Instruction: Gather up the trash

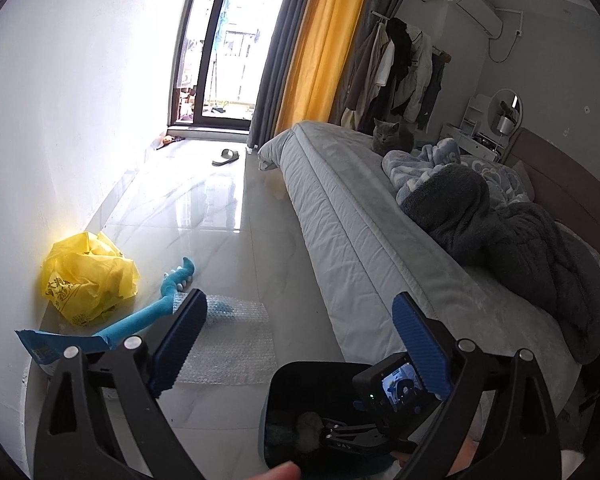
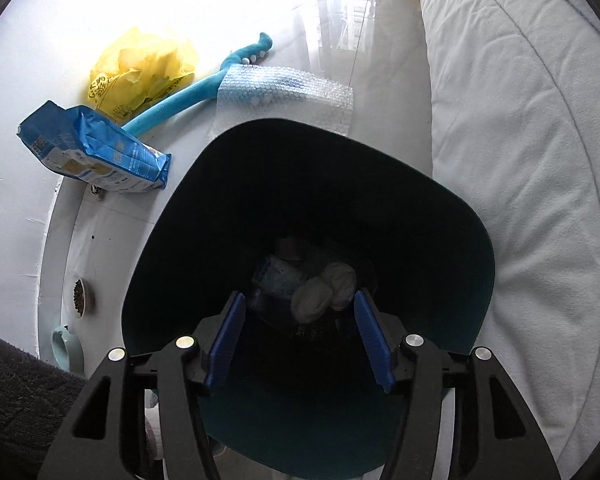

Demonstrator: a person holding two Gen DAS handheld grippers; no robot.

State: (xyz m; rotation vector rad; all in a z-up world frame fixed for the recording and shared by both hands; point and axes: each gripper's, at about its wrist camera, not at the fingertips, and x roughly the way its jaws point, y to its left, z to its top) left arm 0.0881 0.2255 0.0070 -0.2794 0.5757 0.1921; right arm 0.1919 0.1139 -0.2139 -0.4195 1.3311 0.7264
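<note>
Right gripper (image 2: 300,344) hangs directly over the mouth of the dark bin (image 2: 476,240), jaws spread wide with nothing between them. Looks like a drop position: the opening sits straight below, so anything let go falls in. A white crumpled wad (image 2: 324,290) and some bluish packaging lie at the bottom.

Left gripper (image 1: 300,344) is held higher, aimed down the room, jaws fully apart and empty. Probably scouting the next pickup. In its view the bin (image 1: 274,400) sits at bottom centre with the right gripper's camera body over it.

Trash not yet collected is all on the floor (image 2: 112,240) by the wall, left of the bin:
- yellow plastic bag (image 2: 140,76), crumpled, against the wall
- blue packet (image 2: 96,148), lying flat, nearest the bin
- bubble wrap sheet (image 2: 284,96), flat, its near edge just behind the bin rim
- long blue foam piece (image 2: 188,100), running under the bubble wrap edge and touching the bag. Could be a cat toy rather than trash, can't tell.

The bin is parked between this pile and the bed (image 2: 520,160), so each carry is short.

Writing: yellow bag has dark printed characters and a round emblem, not legible. Blue packet has printed panels and large characters, also unreadable here.

Judgement: blue packet is the easiest next grab. Bubble wrap lies flat on a glossy floor and will be hard to pinch.
</note>
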